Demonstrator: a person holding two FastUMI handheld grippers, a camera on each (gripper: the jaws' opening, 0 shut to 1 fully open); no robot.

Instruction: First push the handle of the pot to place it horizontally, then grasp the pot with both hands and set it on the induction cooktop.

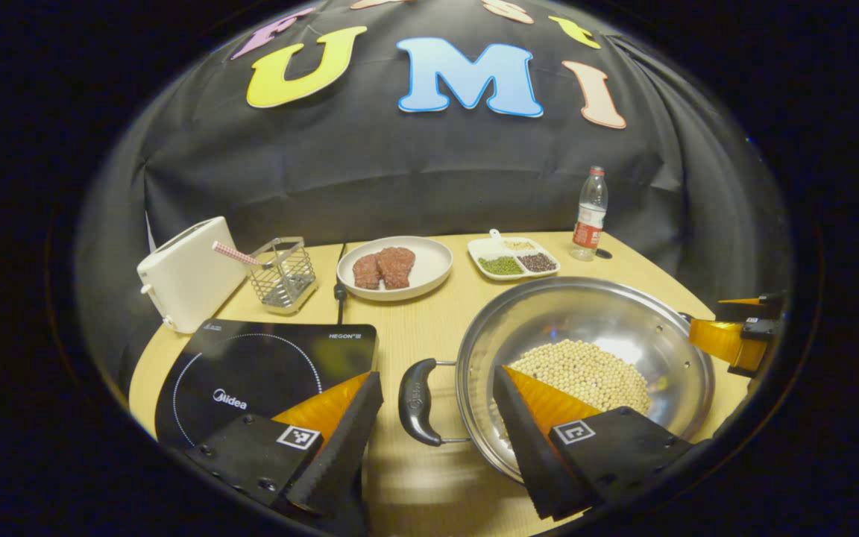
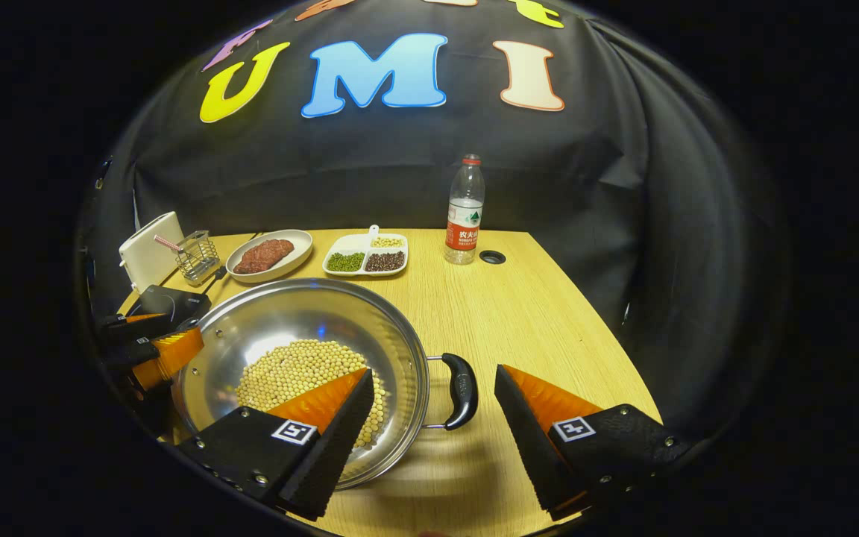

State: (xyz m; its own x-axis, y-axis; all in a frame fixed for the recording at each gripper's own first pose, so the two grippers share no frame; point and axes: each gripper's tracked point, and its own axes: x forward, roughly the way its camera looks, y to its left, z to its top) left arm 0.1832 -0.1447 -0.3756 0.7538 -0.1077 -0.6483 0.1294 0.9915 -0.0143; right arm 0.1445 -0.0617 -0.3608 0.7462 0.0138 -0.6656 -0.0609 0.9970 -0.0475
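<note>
Pot lined up between two open grippers

Pot point(image 1: 586, 358) sits on the worktop point(image 2: 519, 313), a wide, shiny steel pan with a bed of pale round beans point(image 2: 303, 373) across its floor. In the left gripper view the left hand-held gripper point(image 1: 437, 418) is spread wide and holds nothing, its fingers straddling the dark, smooth left handle point(image 1: 416, 403), which lies just ahead in the gap. Over in the right gripper view the right hand-held gripper point(image 2: 433, 414) is just as wide, empty too, bracketing the right handle point(image 2: 463, 391). So the handle-to-handle line runs sideways across the worktop, one handle for each hand, each about equally near. The cooktop point(image 1: 258, 373), a flat glossy black slab with a printed ring, lies just to the pot's left, on the left gripper's side. My read: handles look level already, the two-handed grasp comes next, and both sets of fingers must close before any lift. Loose beans will roll if the pot tips.
</note>
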